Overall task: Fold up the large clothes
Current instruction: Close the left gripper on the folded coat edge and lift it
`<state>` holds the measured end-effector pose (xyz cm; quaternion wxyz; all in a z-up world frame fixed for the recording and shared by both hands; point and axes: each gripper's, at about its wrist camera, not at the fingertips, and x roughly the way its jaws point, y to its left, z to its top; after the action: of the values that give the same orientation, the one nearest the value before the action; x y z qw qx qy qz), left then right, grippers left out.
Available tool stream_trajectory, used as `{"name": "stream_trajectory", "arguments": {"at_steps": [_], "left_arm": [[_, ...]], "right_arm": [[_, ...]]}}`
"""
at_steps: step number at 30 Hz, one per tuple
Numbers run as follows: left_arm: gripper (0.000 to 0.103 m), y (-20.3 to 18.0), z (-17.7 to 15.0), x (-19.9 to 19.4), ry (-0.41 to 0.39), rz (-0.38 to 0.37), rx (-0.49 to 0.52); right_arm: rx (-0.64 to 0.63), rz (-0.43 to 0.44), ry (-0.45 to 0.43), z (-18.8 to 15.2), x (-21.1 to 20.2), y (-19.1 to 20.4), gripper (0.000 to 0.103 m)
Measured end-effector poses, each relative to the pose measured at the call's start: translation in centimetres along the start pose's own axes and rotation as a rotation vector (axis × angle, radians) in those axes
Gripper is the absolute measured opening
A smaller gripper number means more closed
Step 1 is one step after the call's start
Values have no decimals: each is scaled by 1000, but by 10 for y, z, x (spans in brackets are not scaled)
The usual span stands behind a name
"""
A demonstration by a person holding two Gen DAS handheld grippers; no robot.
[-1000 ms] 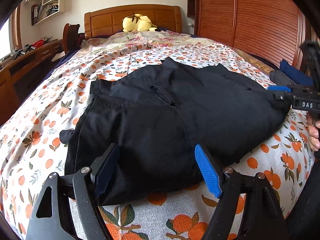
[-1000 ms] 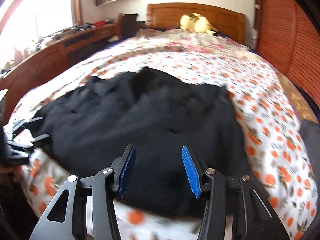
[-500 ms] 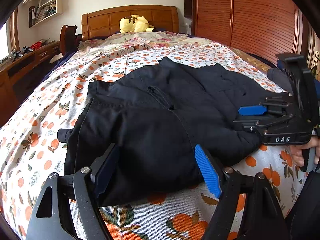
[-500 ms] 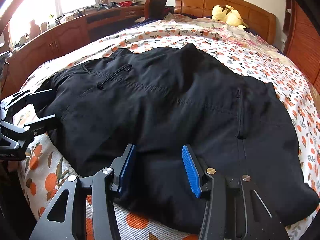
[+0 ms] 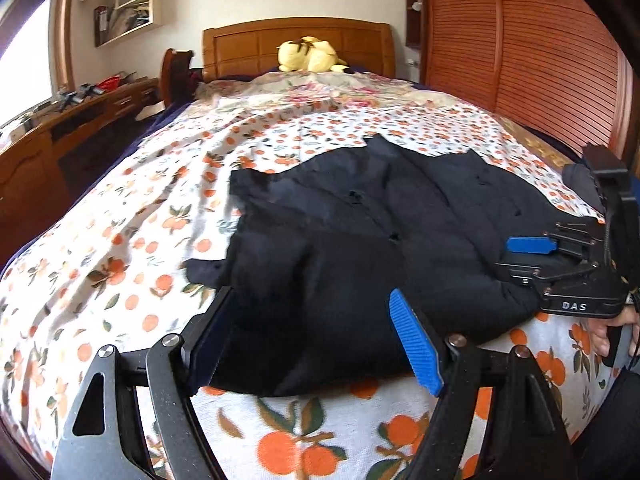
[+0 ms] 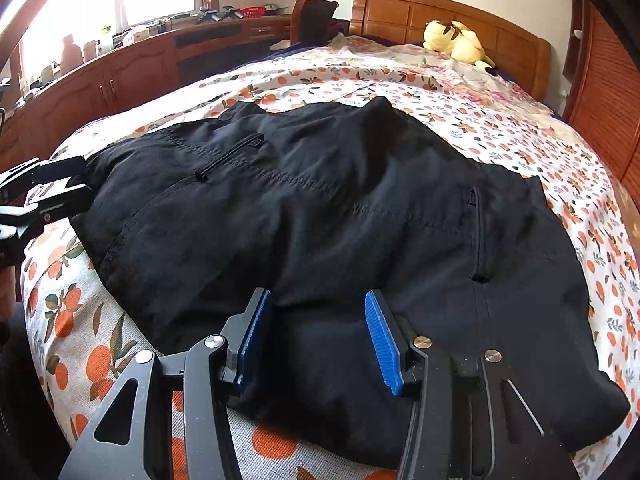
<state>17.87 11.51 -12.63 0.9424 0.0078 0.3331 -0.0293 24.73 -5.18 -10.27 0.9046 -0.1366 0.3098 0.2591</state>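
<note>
A large black garment [image 5: 360, 240] with zip pockets lies spread on the bed's orange-print sheet [image 5: 120, 240]. In the left wrist view my left gripper [image 5: 308, 296] hovers open over the garment's near left corner, the cloth lying loose between its fingers. My right gripper [image 5: 516, 257] rests at the garment's right edge, a hand [image 5: 604, 332] behind it. The right wrist view shows the right gripper [image 6: 316, 294] open low over the garment's [image 6: 320, 200] near hem, its blue pads apart from the cloth. The left gripper [image 6: 80, 182] sits at the far left edge.
A yellow plush toy [image 5: 310, 56] lies by the wooden headboard [image 5: 256, 44]. A wooden desk with clutter [image 6: 120, 68] and a chair [image 6: 314, 12] run along the window side. Slatted wardrobe doors [image 5: 540, 60] stand on the other side of the bed.
The right gripper came down from above to the garment's right edge, then held still. The left gripper drew back and up a little, so the garment looks farther off.
</note>
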Motion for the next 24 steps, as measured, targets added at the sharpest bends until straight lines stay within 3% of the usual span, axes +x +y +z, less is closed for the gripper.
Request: {"name": "stream_trajectory", "arguments": {"at_steps": [9,14,18,20,24], "left_arm": [[78,35,-25,8,86,48,-111],[78,47,-29,4,88,63,-158],[78,59,-29,1,92,1,-241],[69,61,-27,2,95,-23,-272],[61,62,-22,6,102,-63,-330]], "right_arm": [[-25,-23,-28,-9,-12,4,52],[-32,-34,-47,-12,-13,6,52],[-38,-44,-50,-12,-12,7,52],[-46,-52,-51,-12,-13,8,52],[-60,-66,-53,-13,-13,11,52]]}}
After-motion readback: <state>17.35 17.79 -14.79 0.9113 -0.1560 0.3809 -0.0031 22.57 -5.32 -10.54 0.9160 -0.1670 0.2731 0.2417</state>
